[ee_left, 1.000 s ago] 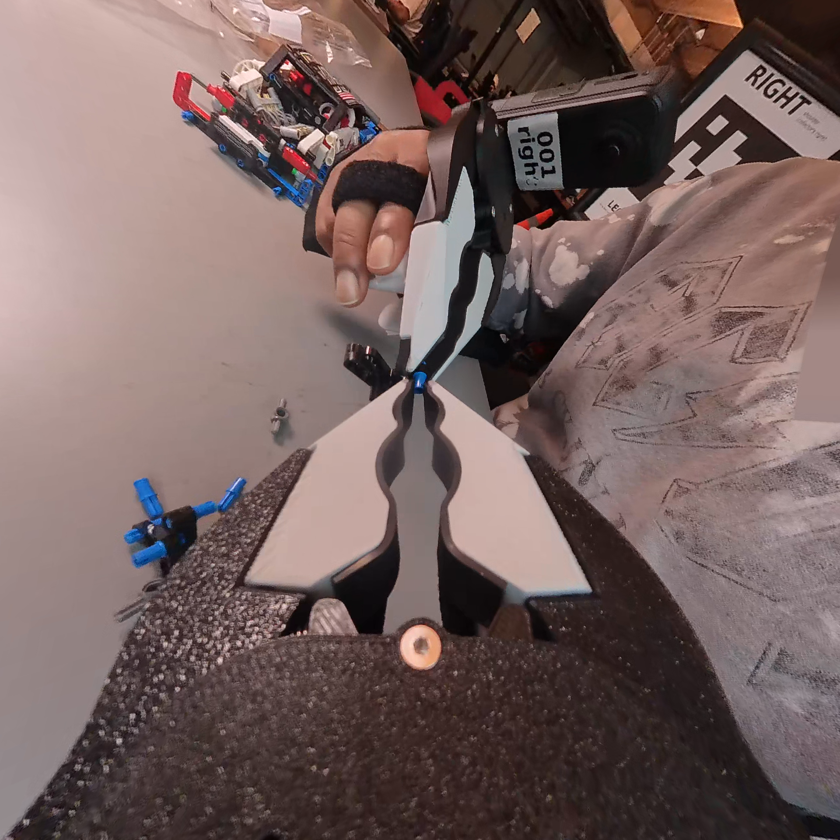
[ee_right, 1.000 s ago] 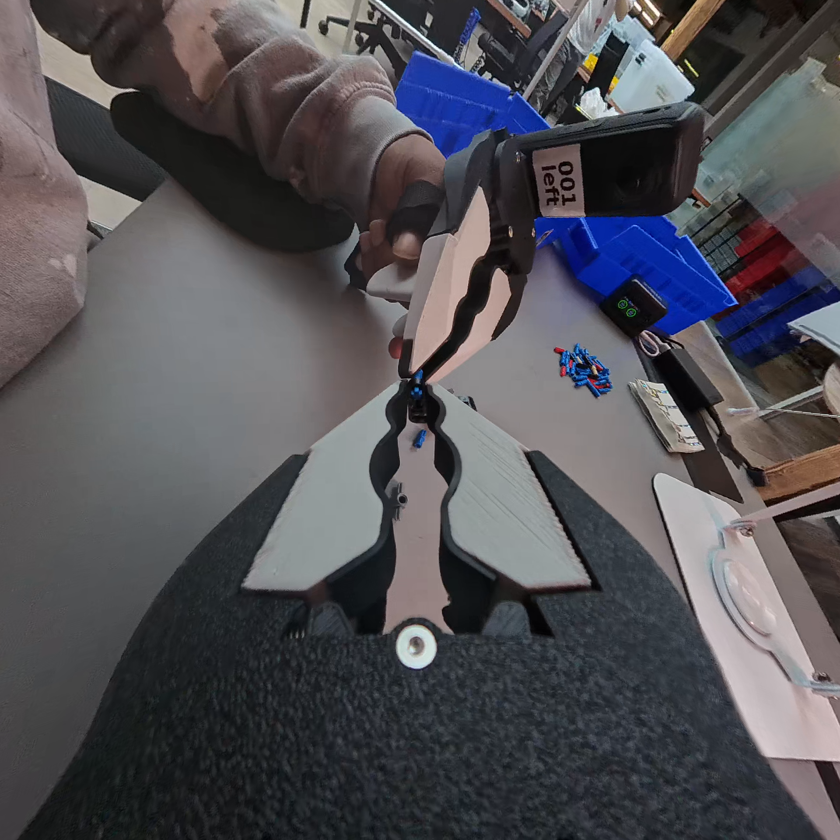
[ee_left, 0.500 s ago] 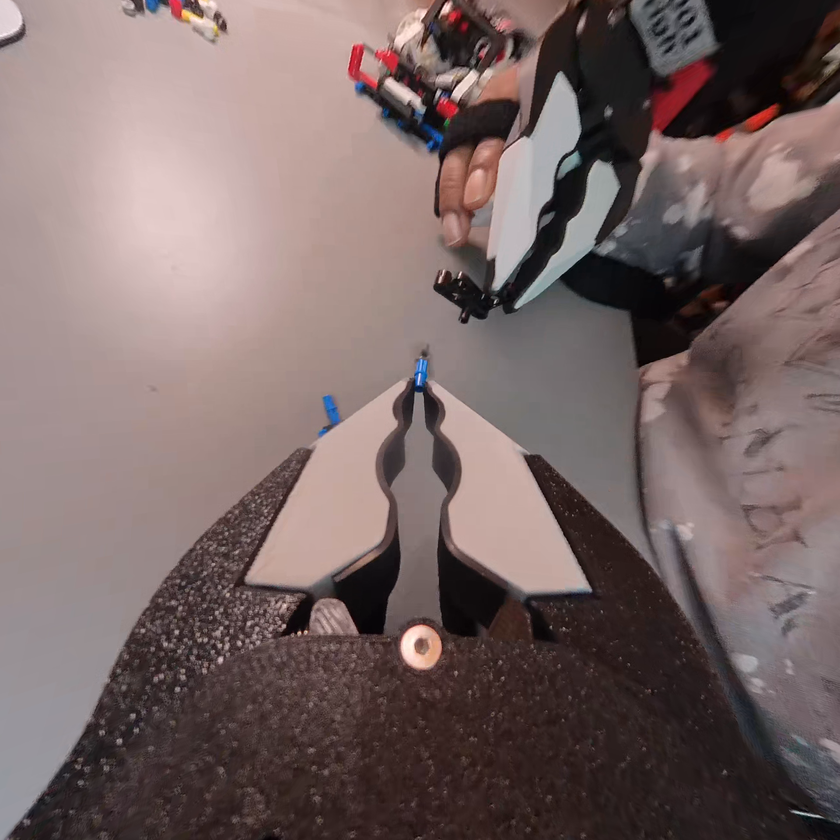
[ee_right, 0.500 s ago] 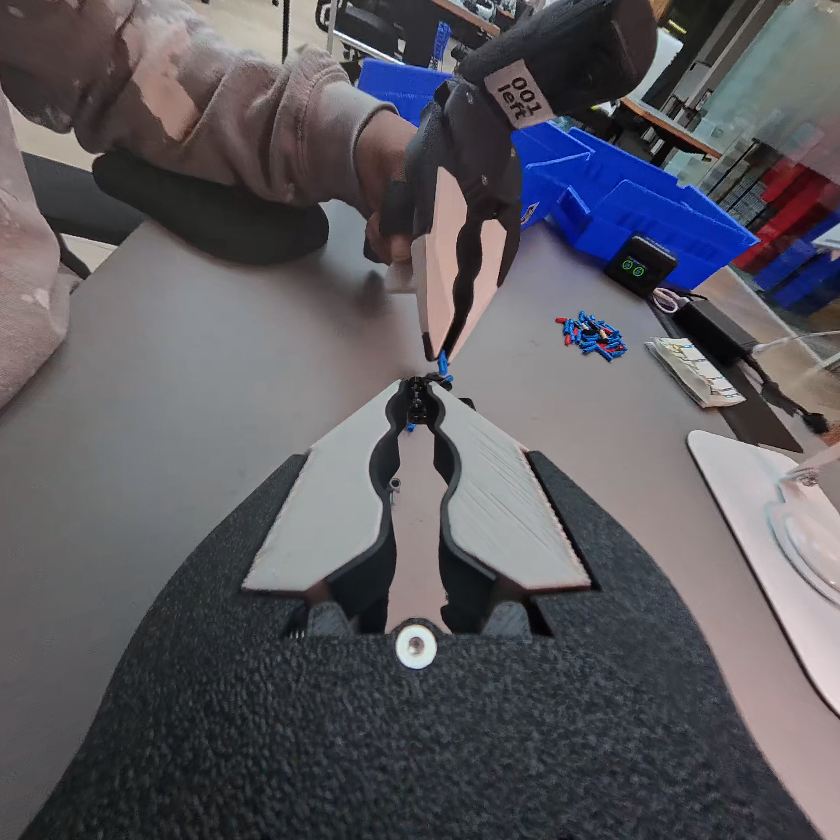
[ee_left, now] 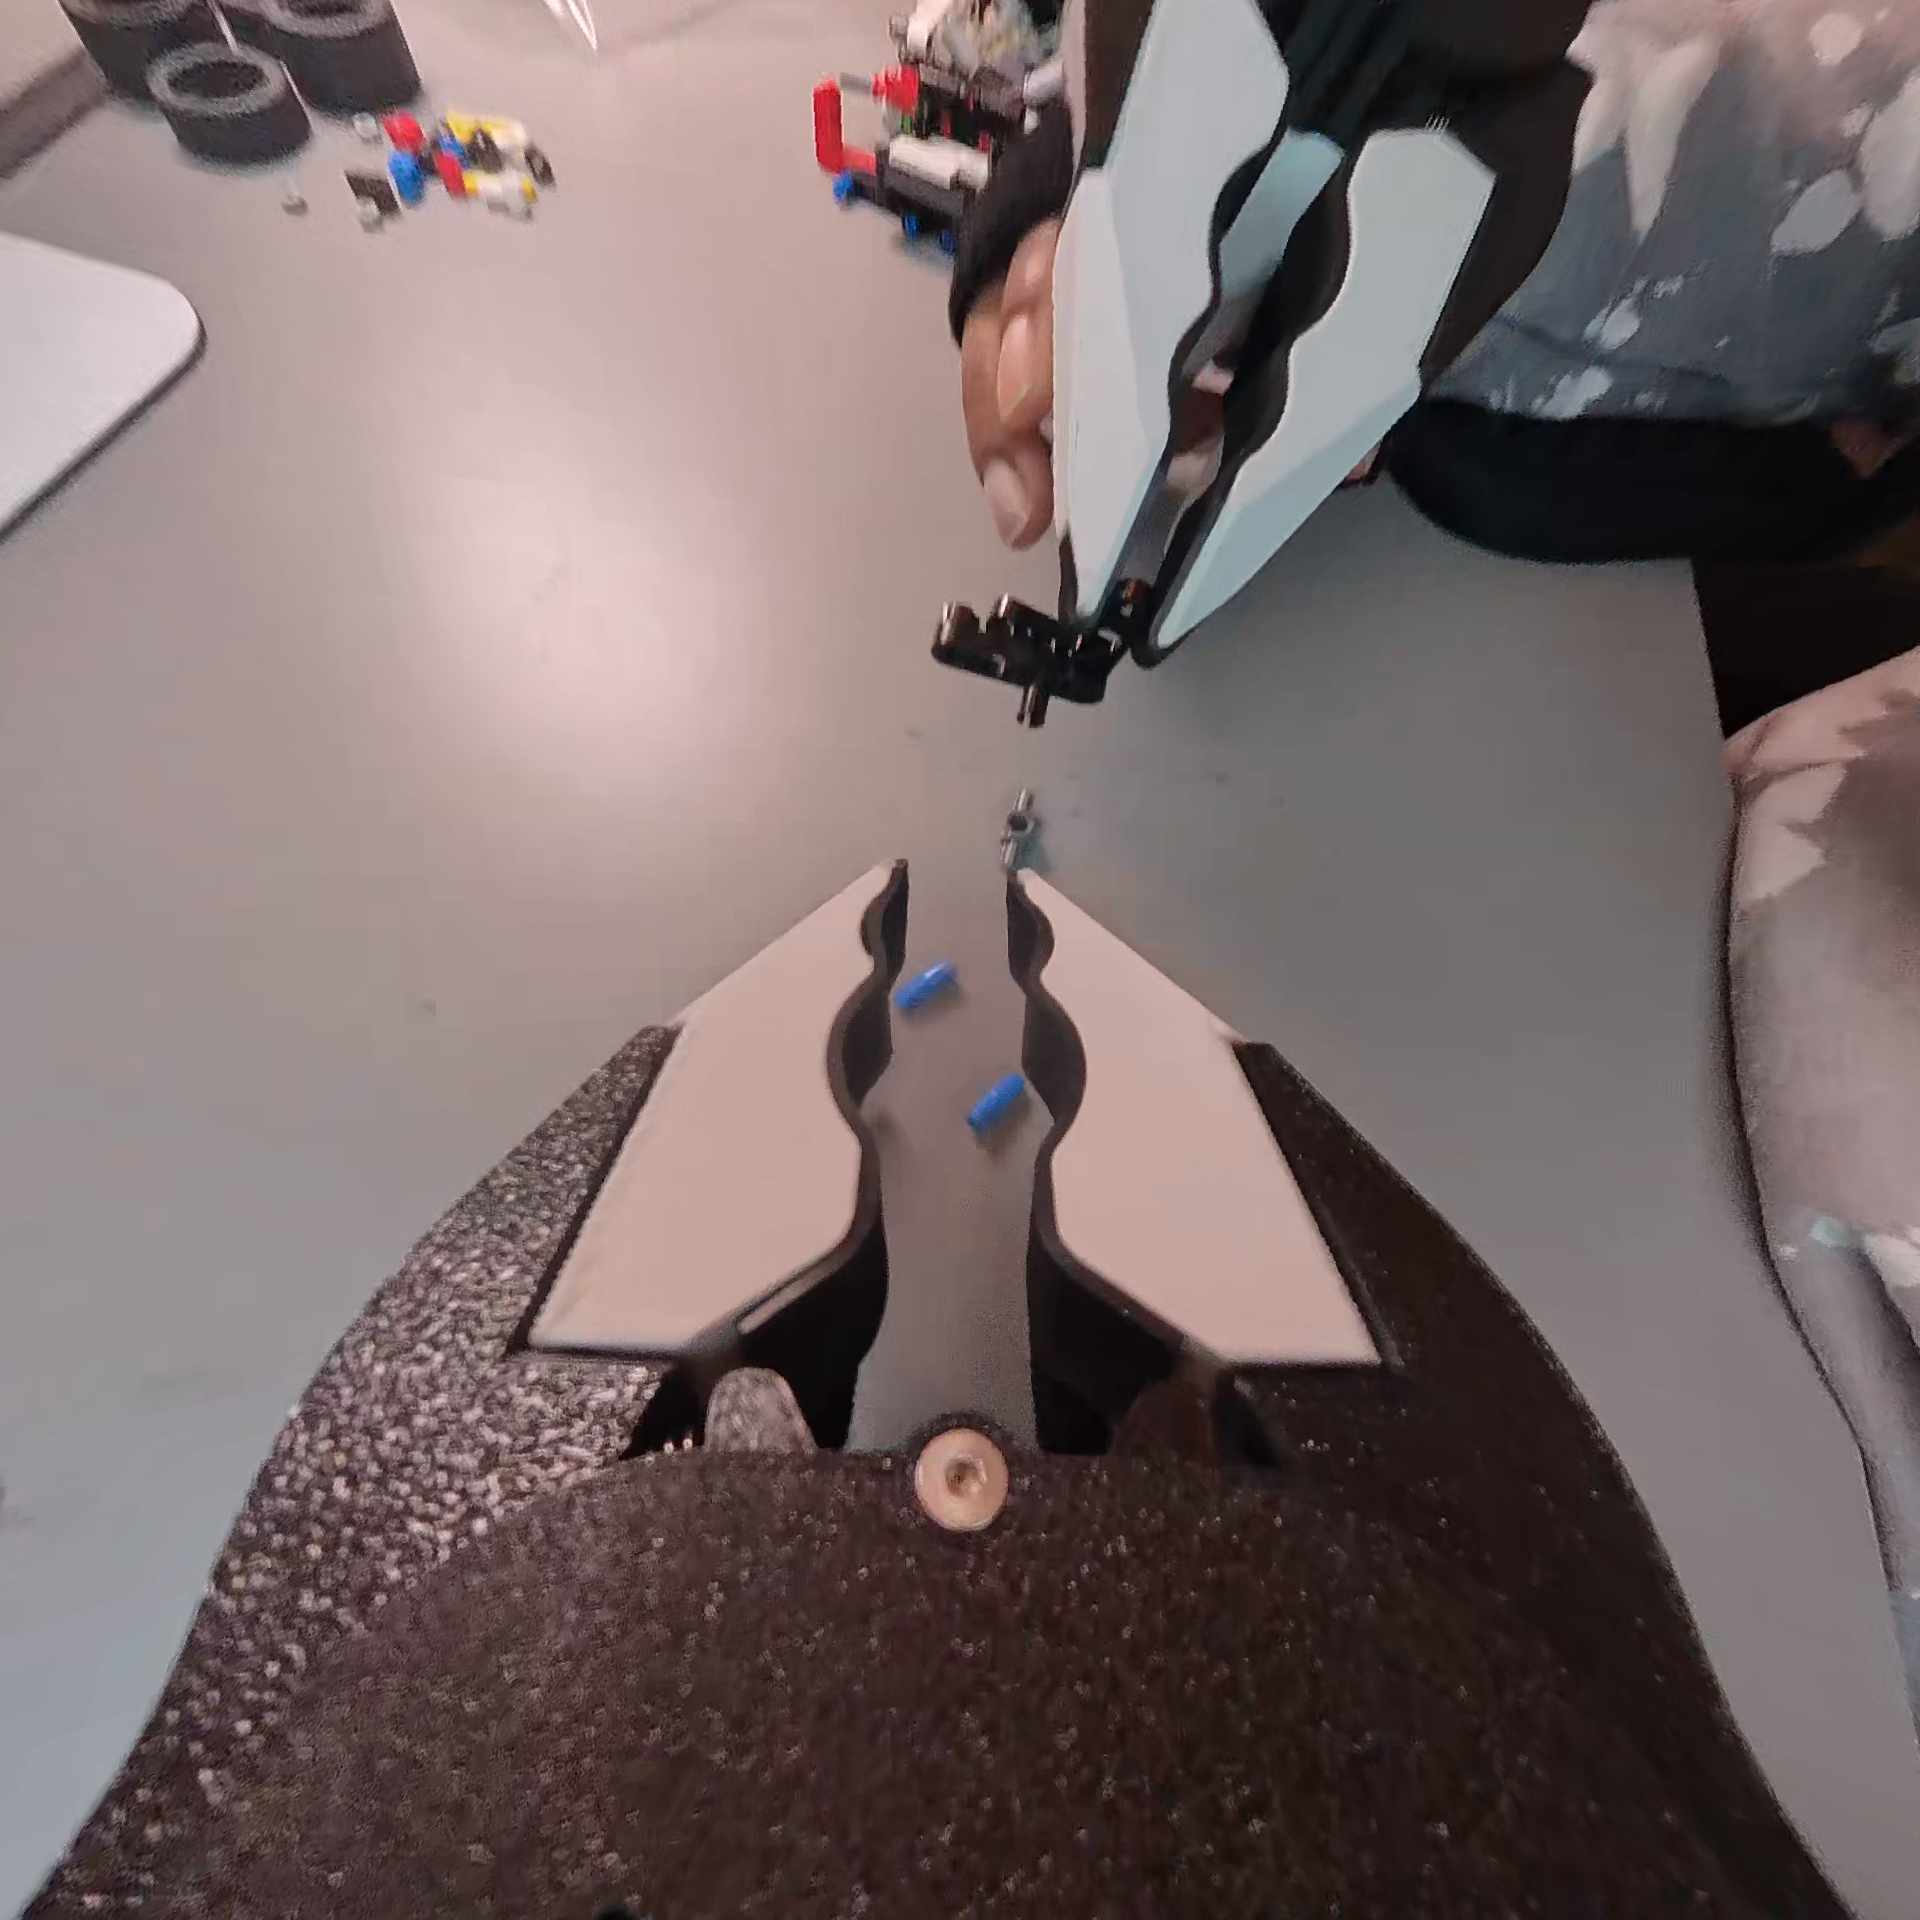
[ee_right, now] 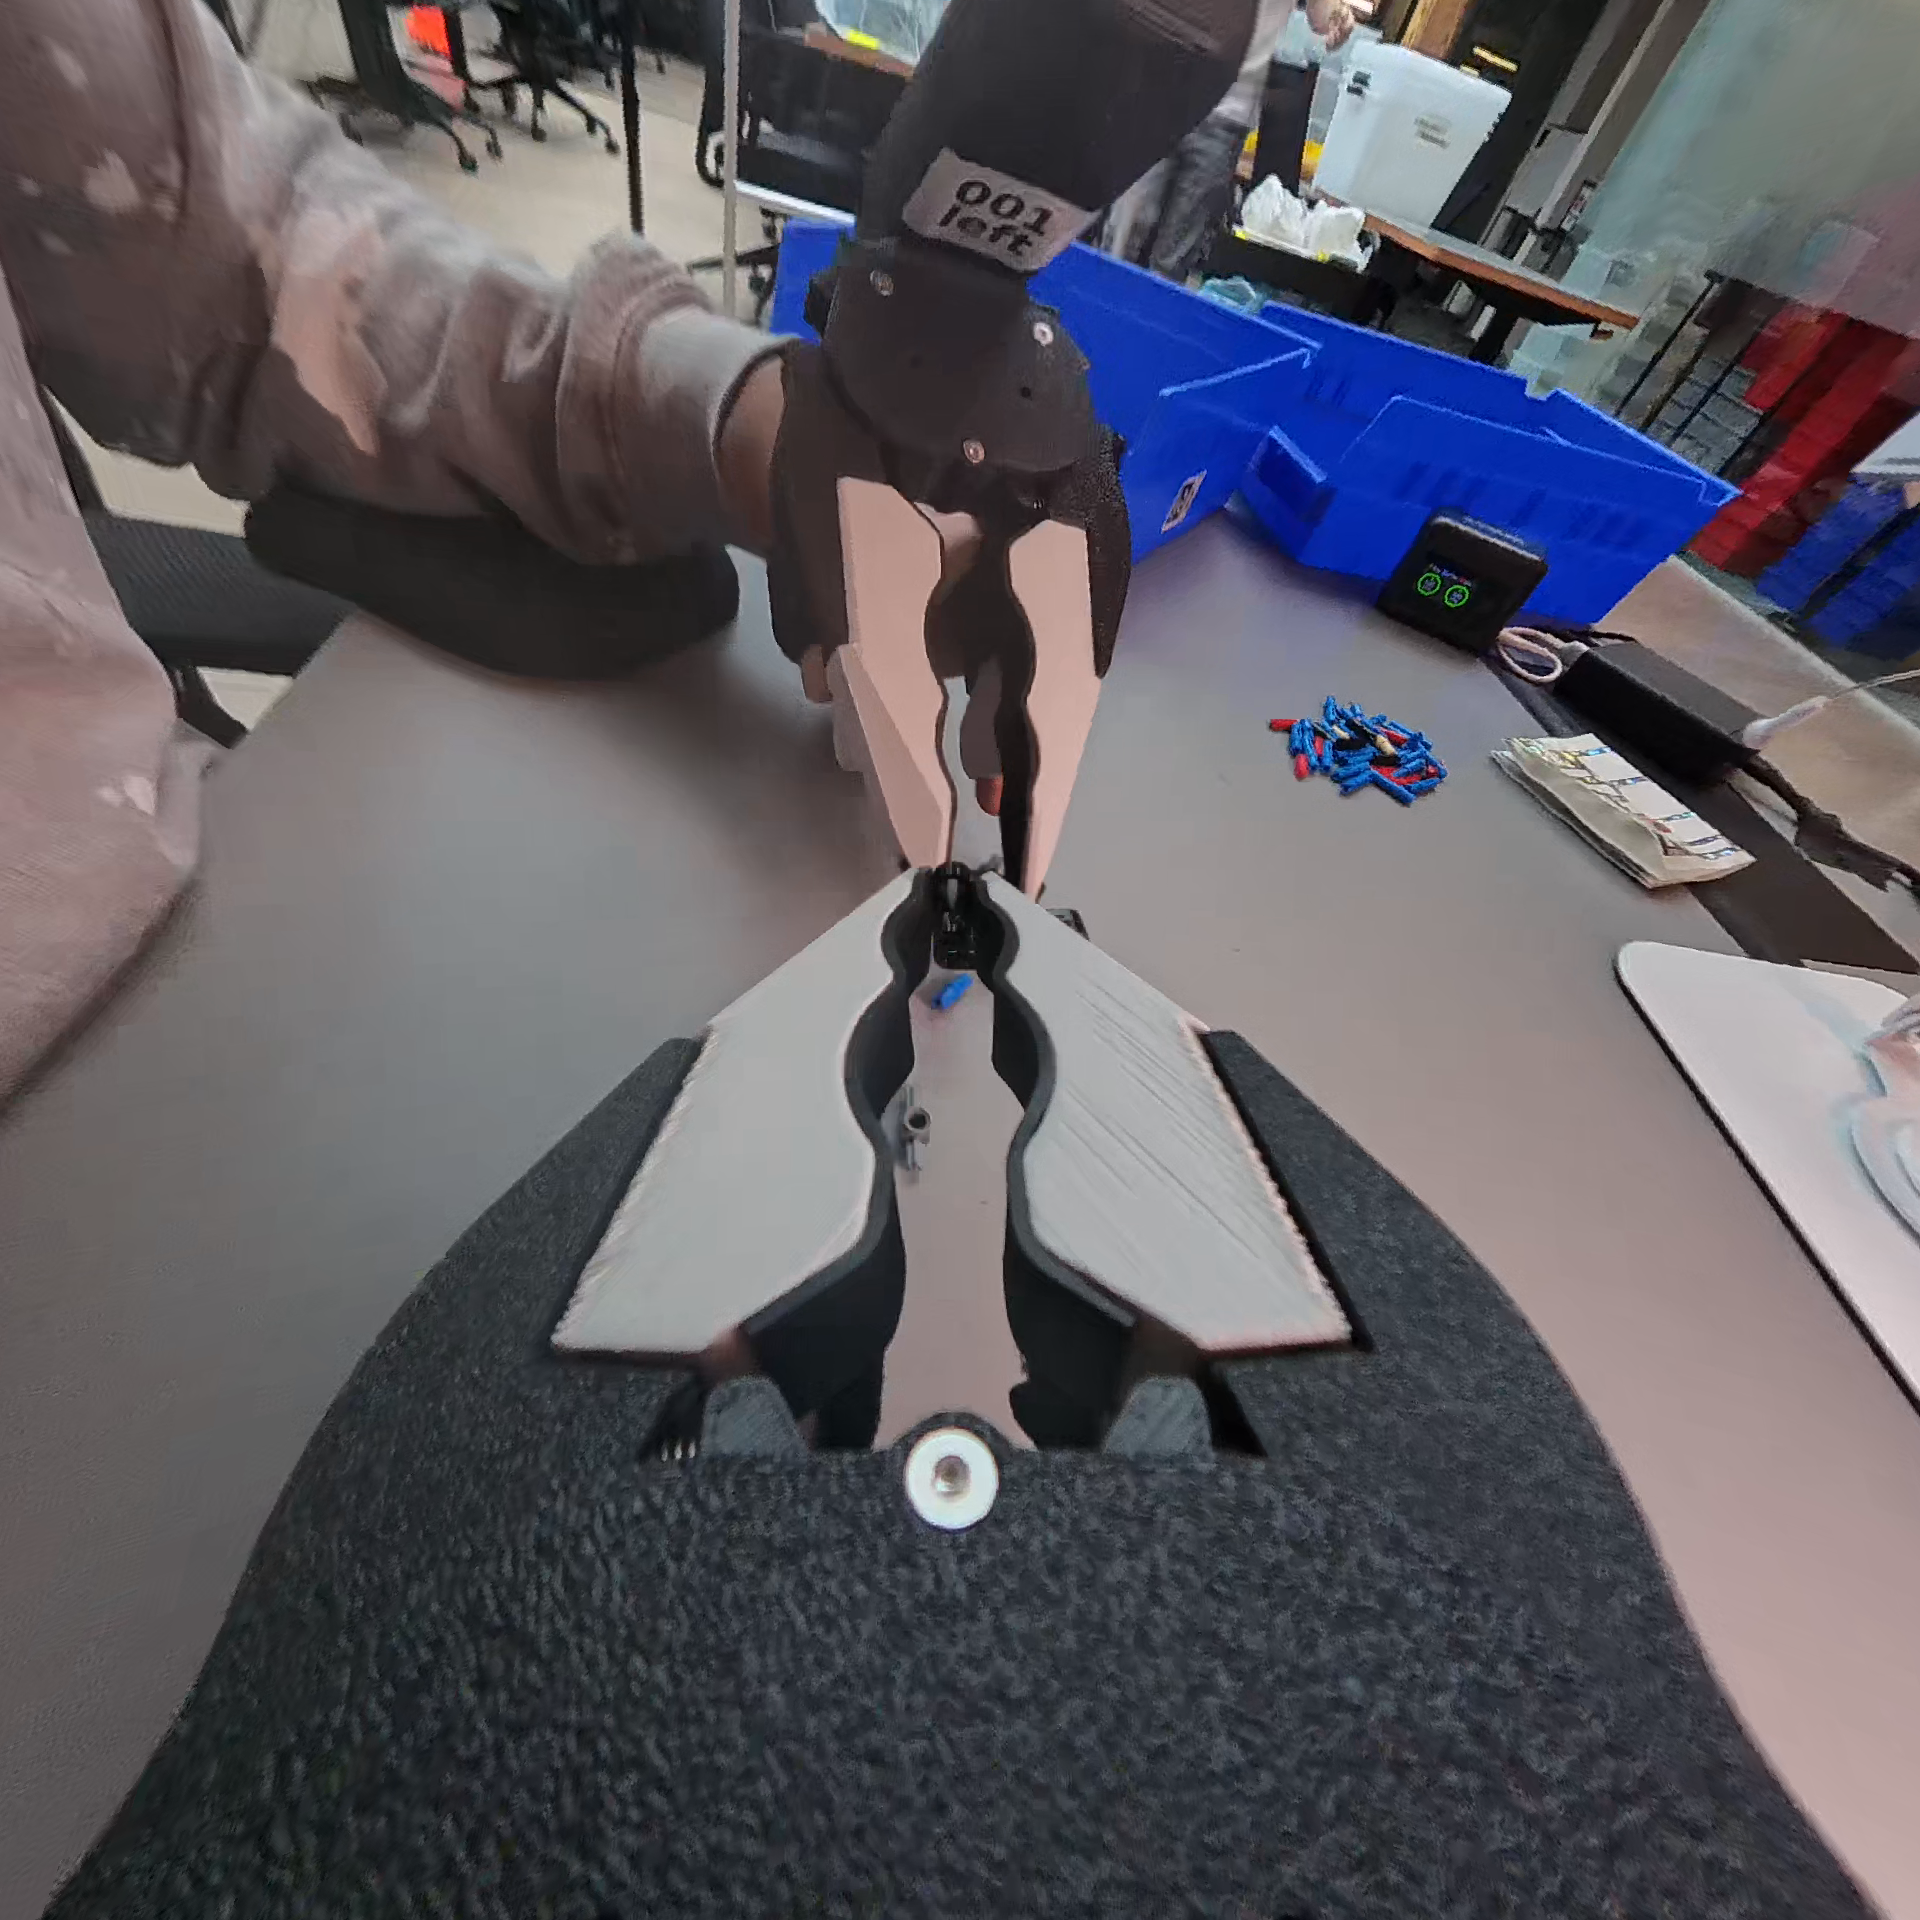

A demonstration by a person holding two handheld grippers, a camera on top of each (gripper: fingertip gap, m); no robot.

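Note:
My left gripper (ee_left: pixel 956 873) is open and empty, low over the grey table (ee_left: pixel 520 644). Two blue pins (ee_left: pixel 923 985) (ee_left: pixel 995 1101) lie on the table between its fingers, and a small grey piece (ee_left: pixel 1018 828) lies just past its right tip. My right gripper (ee_right: pixel 951 881) is shut on a black beam piece (ee_right: pixel 951 920) and shows in the left wrist view (ee_left: pixel 1112 634), holding that piece (ee_left: pixel 1023 649) above the table, apart from my left gripper. In the right wrist view the left gripper (ee_right: pixel 982 836) points down just beyond it, over a blue pin (ee_right: pixel 948 990) and the grey piece (ee_right: pixel 912 1122).
A part-built brick model (ee_left: pixel 935 125), loose coloured bricks (ee_left: pixel 447 166) and black tyres (ee_left: pixel 239 94) lie at the far side. A pile of blue and red pins (ee_right: pixel 1356 753), folded paper (ee_right: pixel 1621 810), a black device (ee_right: pixel 1460 582), blue bins (ee_right: pixel 1455 468) and a white pad (ee_right: pixel 1766 1060) are to the right. The tips of one gripper are about 5 centimetres away from the tips of the other. The part-built brick model (ee_left: pixel 935 125) is about 30 centimetres from both grippers' fingertips.
My left gripper pulled away from the right gripper's black piece with a blue pin, then opened; the pin now lies on the table. The right gripper stays shut on the black piece.

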